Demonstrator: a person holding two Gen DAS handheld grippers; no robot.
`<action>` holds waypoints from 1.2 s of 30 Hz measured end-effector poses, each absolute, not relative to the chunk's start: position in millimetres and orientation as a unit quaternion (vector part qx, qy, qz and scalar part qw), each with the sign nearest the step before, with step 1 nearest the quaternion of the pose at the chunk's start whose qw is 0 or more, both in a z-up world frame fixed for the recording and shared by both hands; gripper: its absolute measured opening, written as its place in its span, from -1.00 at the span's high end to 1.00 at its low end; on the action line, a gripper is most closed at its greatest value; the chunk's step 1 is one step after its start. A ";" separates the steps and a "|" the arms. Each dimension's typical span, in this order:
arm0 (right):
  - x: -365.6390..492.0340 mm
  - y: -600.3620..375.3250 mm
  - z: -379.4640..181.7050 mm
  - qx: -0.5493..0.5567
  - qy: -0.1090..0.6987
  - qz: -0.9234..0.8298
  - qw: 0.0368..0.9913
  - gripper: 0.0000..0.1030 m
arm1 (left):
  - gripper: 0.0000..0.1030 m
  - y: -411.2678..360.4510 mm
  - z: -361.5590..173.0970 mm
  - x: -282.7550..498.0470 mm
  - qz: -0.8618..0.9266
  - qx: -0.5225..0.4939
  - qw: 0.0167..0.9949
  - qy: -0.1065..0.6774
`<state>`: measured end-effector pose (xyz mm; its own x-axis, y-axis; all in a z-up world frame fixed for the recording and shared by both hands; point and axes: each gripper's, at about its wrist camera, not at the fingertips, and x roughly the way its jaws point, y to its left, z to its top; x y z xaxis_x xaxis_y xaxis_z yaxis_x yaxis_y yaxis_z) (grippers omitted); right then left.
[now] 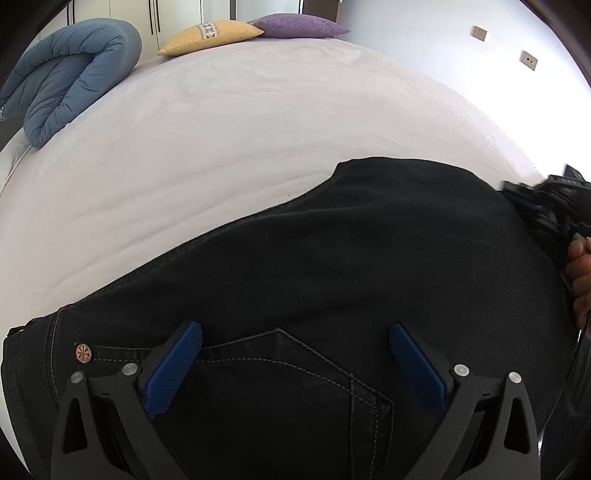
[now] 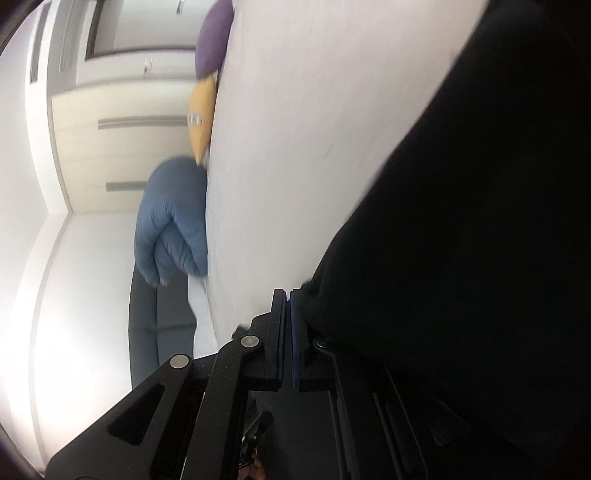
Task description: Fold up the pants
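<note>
Black denim pants (image 1: 332,266) lie spread on a pale bed sheet (image 1: 221,129), back pocket and a round button near my left gripper. My left gripper (image 1: 295,332) is open, its blue pads just above the pocket area, holding nothing. The right gripper shows at the far right edge of the left wrist view (image 1: 543,206), at the pants' edge, with a hand behind it. In the tilted, blurred right wrist view my right gripper (image 2: 288,295) has its jaws together; the pants (image 2: 461,240) lie against the right finger, and I cannot tell if cloth is pinched.
A rolled blue duvet (image 1: 70,74) lies at the bed's far left. A yellow pillow (image 1: 214,35) and a purple pillow (image 1: 299,26) sit at the head. White wardrobe doors (image 2: 122,122) and a wall with sockets (image 1: 480,33) stand beyond the bed.
</note>
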<state>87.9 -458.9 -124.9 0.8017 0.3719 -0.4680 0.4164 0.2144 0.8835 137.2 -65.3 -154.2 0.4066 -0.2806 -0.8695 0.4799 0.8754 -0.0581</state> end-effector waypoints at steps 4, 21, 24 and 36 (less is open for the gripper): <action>9.1 -555.6 -103.5 0.634 0.227 -0.139 0.726 1.00 | -1.00 -62.6 -155.1 137.5 -0.226 0.102 0.831 0.498; -4.4 -451.4 -124.5 0.628 0.329 -0.001 0.705 1.00 | -1.00 -172.8 -135.1 98.4 -0.313 0.069 0.805 0.499; -28.2 -501.1 -115.7 0.612 0.293 -0.058 0.732 1.00 | -0.99 -150.9 -149.9 100.3 -0.296 0.047 0.809 0.505; -69.9 -564.3 -44.8 0.591 0.236 -0.044 0.770 0.86 | -0.93 -64.8 -110.7 106.2 -0.272 0.021 0.843 0.464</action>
<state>-69.9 -564.3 -44.8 0.8852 0.2110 -0.4146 0.3461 0.2969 0.8900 106.2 -64.8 -110.7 0.4206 -0.4392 -0.7938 0.4779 0.8510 -0.2177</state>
